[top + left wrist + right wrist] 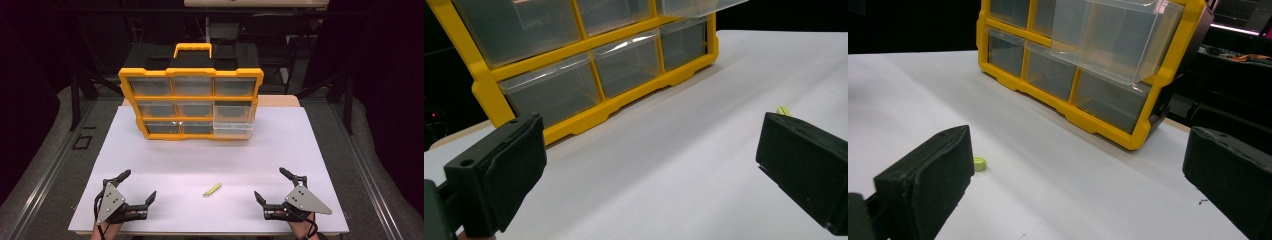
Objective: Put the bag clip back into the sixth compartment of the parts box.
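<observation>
A yellow organiser case [191, 102] with clear drawers stands upright at the back of the white table [165, 160]; it also appears as the case [589, 75] and the case [1083, 65]. Its lower right drawer [232, 127] is pulled partway out, as the drawer [1115, 35] shows. A small yellow-green stick [212, 189] lies flat near the front middle; its tip [783, 110] peeks past a jaw, and its end [979, 164] shows by a jaw. My left gripper [139, 186] rests open at the front left. My right gripper [270, 184] rests open at the front right. Nothing sits between either pair of jaws.
Dark chairs and frames stand behind the table. A wooden edge [280, 100] shows behind the case. Grey floor runs along both sides of the table.
</observation>
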Action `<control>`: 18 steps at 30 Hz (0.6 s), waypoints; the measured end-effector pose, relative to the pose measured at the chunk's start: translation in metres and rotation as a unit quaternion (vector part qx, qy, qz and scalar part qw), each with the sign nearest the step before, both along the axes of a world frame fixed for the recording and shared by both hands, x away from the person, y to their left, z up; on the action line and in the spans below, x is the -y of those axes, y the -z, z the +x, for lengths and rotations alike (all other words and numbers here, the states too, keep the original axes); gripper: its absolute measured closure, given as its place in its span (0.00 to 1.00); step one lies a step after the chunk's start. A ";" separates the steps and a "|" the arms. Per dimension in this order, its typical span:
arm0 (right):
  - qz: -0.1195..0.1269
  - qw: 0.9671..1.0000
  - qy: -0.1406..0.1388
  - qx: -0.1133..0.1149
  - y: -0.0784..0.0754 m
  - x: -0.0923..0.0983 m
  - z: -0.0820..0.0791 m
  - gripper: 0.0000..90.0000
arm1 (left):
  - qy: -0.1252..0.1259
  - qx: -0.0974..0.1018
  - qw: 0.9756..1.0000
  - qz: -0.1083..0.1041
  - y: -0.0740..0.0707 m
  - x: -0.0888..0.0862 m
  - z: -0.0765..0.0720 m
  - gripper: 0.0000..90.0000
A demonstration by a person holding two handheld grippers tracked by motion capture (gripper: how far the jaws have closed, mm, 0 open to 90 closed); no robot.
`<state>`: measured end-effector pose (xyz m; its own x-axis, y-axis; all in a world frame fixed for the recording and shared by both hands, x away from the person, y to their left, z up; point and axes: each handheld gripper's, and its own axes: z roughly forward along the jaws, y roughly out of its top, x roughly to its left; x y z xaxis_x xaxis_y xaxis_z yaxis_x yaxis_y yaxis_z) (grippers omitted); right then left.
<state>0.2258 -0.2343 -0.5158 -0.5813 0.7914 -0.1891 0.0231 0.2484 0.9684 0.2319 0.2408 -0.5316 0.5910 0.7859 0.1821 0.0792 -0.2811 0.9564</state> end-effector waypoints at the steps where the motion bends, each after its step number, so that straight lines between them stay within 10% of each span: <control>1: -0.001 1.000 0.000 0.001 0.000 0.000 0.000 0.00 | -0.001 0.000 1.000 0.001 0.000 0.000 0.000 0.00; 18: -0.010 1.000 0.002 -0.015 0.001 -0.002 0.003 0.00 | 0.015 -0.009 1.000 -0.015 -0.002 0.022 0.003 0.00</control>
<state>0.2287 -0.2320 -0.5173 -0.5842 0.7896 -0.1875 0.0523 0.2672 0.9622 0.2349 0.2187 -0.5296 0.6175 0.7723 0.1490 0.0873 -0.2556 0.9628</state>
